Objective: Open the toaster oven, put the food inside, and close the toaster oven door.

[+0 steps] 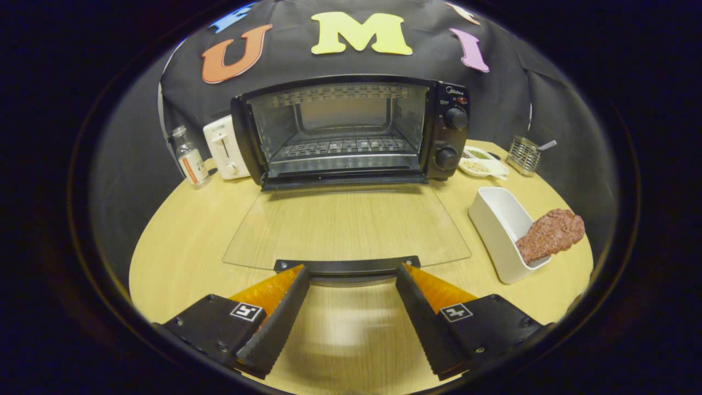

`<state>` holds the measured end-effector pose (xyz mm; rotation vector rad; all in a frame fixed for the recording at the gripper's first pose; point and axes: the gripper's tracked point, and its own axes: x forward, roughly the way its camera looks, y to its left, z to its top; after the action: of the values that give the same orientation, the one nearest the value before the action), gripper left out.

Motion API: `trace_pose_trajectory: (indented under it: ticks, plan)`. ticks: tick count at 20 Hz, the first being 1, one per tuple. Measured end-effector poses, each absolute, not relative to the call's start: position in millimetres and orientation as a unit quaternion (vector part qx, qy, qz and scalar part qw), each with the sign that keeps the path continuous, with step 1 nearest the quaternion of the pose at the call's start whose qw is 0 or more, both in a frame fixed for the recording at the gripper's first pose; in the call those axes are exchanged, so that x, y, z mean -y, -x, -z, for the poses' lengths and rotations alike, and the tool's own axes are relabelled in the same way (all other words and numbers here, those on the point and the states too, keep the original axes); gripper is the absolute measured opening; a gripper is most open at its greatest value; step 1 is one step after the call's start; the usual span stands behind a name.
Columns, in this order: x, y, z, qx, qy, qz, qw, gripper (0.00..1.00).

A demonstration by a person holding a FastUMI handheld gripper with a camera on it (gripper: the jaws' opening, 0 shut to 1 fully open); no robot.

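Observation:
The black toaster oven [351,129] stands at the back of the round wooden table with its glass door [345,225] folded fully down and flat. Its wire rack [343,147] is bare. The door's dark handle [346,266] lies just ahead of my fingertips. My gripper [352,270] is open, its fingers spread about as wide as the handle, with nothing held between them. The food, a brown slab of meat [550,234], leans over the near end of a white rectangular dish [502,230] to the right of the door.
A white toaster [225,148] and a small glass bottle [189,157] stand left of the oven. To its right are a small white dish with condiments [482,162] and a wire holder [524,155]. The table edge [142,252] curves close on both sides.

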<state>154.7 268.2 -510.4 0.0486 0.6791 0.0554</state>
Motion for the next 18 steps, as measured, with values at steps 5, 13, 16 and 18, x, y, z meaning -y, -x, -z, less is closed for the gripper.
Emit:
trace_pose_trajectory:
  ticks: [5,13,16,18]
  plan:
    - [-261,-153,499,-0.338,-0.016,-0.038,0.940,1.00]
    - [-132,-168,430,-0.298,0.020,-0.046,0.953,1.00]
    - [-62,-183,416,-0.298,0.020,-0.058,0.952,1.00]
    - [-22,-191,412,-0.300,0.023,-0.071,0.951,1.00]
